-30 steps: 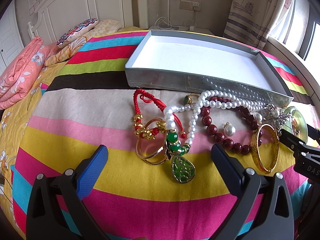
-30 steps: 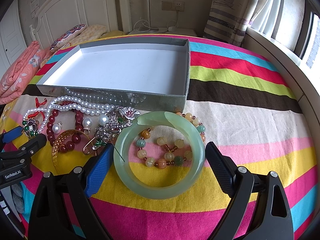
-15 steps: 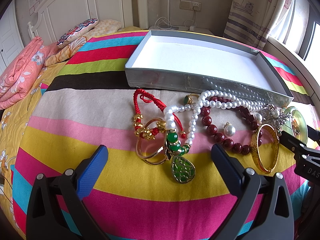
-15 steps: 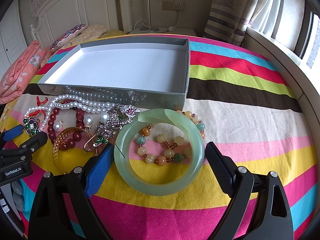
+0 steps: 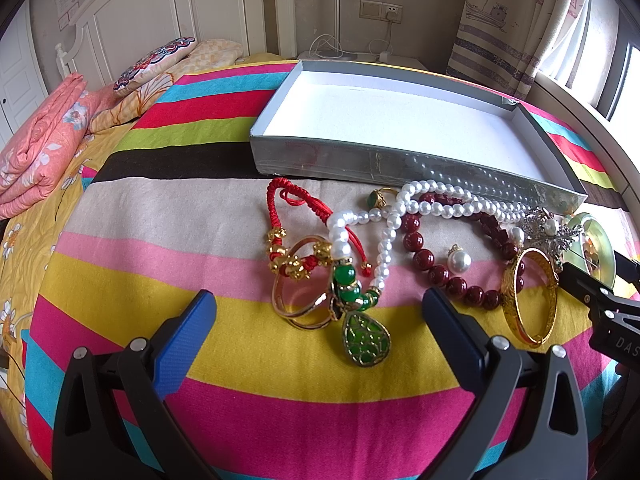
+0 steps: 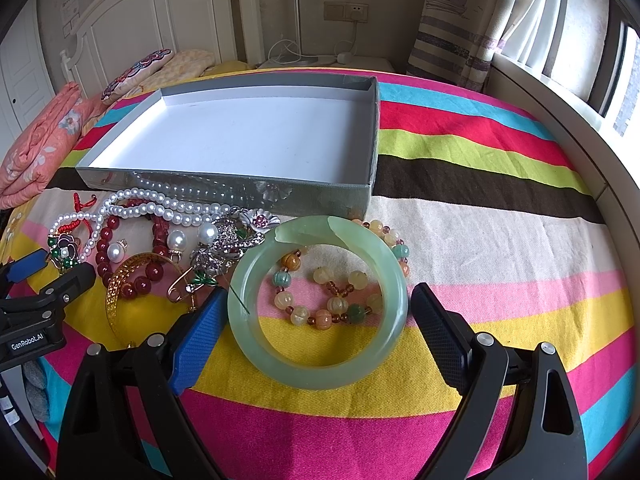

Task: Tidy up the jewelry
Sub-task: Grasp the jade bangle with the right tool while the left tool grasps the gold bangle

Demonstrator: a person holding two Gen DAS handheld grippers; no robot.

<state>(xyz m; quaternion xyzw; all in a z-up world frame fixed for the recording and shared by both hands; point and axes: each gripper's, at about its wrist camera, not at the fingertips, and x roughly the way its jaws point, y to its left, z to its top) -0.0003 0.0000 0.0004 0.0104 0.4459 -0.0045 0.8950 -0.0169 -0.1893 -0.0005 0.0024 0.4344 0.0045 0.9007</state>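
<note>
Grippers both gape wide and hold nothing: the right gripper (image 6: 316, 324) straddles the jade bangle (image 6: 318, 300), the left gripper (image 5: 318, 324) frames the green pendant (image 5: 366, 340). Beyond, the grey box (image 6: 224, 190) sits bare, every piece on the striped bedspread (image 6: 500, 240); sorting looks unstarted.

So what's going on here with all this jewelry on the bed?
A person is sorting jewelry with a handheld gripper in each hand. Both are open and holding nothing. The right gripper straddles a pale green bangle lying around a beaded bracelet. The left gripper is lined up on a green pendant tangled with gold rings. The grey box behind the pile holds nothing yet.
</note>
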